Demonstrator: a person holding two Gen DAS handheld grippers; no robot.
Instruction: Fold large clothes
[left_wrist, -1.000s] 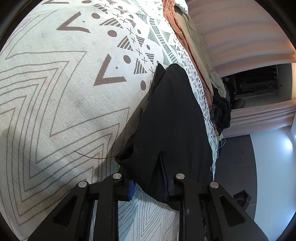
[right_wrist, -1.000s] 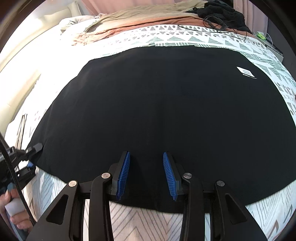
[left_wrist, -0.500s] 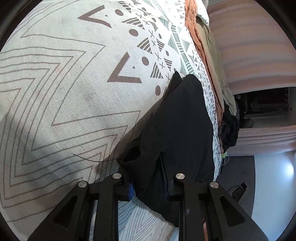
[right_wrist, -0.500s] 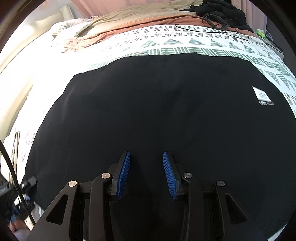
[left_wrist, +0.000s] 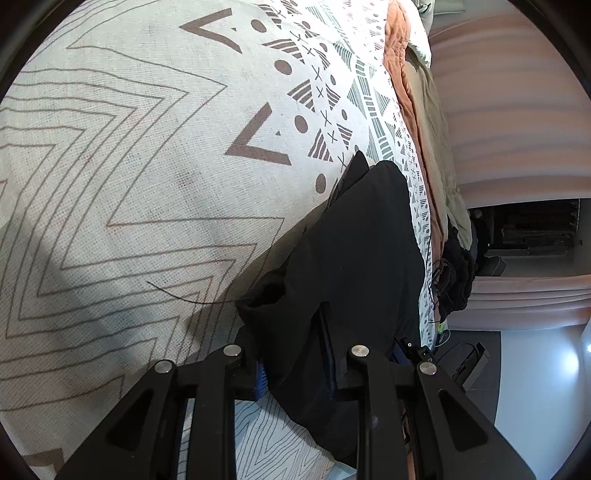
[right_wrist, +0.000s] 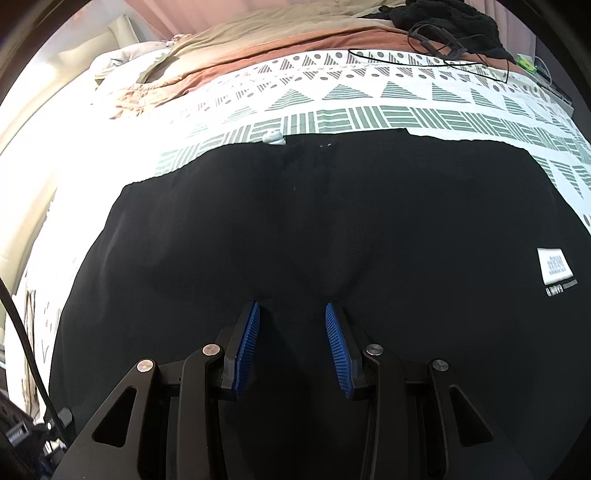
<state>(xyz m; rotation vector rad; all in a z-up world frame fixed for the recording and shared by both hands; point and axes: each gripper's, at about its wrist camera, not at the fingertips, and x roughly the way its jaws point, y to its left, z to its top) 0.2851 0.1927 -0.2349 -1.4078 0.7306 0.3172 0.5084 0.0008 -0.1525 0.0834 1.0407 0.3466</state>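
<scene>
Since a second ago our right hand-held gripper (right_wrist: 291, 343) has slid further in over the large black cloth garment (right_wrist: 314, 229), whose white printed label (right_wrist: 554, 266) now sits nearer the right edge. Its blue-padded jaws stand apart with nothing between them. Our left hand-held gripper (left_wrist: 295, 373) has rolled a little and stays clamped on a bunched corner of the garment, which lies spread on the patterned white bedspread (left_wrist: 129, 166) of the bed.
</scene>
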